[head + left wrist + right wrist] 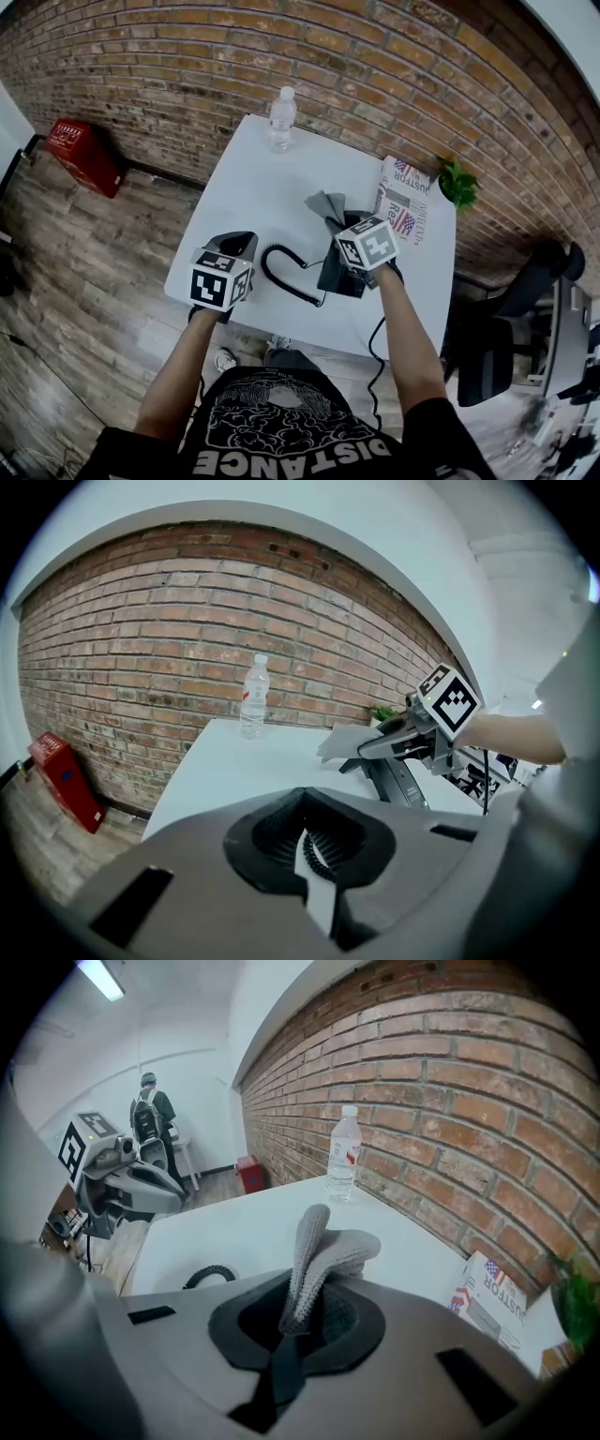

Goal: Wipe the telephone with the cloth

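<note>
Right gripper view: right tool (292, 1327) is clamped on cloth (323, 1251), jaws together w/ fabric pinched between them. A folded bunch stands up past the tips. Cloth is grey knit, judged soft, light and limp. It should drape and fold under pressure, and slip risk looks low. The grip sits near one end, so a fair flap is free for wiping, which looks adequate.

Head view: phone (339, 267) is dark and sits on the white tabletop (272, 178), right under the right tool. Cloth shows just past the phone's far end; contact w/ the phone can't be confirmed. Phone is judged rigid plastic, light enough to slide when rubbed. Coiled cord (284, 274) loops off the phone's left side and may drag. Rec. steadying the body at its near-left edge.

Left gripper view: left tool (314, 855) has its jaws a narrow slit apart w/ nothing between them. Only tabletop and cord show through the gap. The tool hovers left of the phone, apart from it.
</note>
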{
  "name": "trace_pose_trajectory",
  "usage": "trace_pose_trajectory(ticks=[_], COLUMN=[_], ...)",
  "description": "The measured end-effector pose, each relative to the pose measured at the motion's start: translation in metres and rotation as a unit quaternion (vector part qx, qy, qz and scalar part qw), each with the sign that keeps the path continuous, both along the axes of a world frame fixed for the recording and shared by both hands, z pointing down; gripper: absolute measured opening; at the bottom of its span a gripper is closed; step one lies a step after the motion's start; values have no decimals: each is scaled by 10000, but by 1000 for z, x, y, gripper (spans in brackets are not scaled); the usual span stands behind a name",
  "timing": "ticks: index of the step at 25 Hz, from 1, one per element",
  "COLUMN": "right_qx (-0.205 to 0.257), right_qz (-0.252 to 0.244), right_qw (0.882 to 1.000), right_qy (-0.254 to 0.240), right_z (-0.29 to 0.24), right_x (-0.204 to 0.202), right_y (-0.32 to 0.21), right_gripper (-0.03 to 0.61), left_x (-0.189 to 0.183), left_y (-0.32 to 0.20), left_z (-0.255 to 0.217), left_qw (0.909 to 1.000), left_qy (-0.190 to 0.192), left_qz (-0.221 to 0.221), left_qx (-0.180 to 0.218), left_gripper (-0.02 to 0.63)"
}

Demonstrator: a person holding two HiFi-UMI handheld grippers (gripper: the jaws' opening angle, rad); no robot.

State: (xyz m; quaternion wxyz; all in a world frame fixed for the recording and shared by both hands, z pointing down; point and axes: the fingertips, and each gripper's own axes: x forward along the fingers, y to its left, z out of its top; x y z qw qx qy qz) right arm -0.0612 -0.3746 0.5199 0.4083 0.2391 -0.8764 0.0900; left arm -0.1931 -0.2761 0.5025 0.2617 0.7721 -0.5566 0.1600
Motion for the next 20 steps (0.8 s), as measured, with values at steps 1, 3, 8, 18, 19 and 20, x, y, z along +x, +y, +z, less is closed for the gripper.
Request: trace_pose_trajectory(ticks=[1, 3, 8, 18, 19, 20], right_qx=[19, 36, -17, -177, -198, -219], right_qz=[10, 8, 26, 192, 212, 234], right_qw=[10000, 10000, 10000, 9996, 9995, 9995], right_qy=[13, 38, 92, 91, 88, 81], right_z=[2, 5, 13, 31, 33, 35], right_x=[0, -1, -1, 2, 3, 4], right_y=[2, 7, 21, 53, 57, 60], right_gripper=[12, 12, 12, 12, 12, 12], left_x=[2, 6, 10, 5, 5, 5], left_y=[0, 2, 12, 38, 40, 42], left_z=[0, -1, 1, 9, 9, 10], left_qw=[10000, 10000, 9999, 9996, 9996, 9995], left_qy=[-6, -8, -5, -43, -47, -52], left_qz=[31, 83, 164, 258, 278, 298], left_qx=[8, 21, 1, -56, -59, -65], left_gripper=[6, 6, 6, 6, 6, 6])
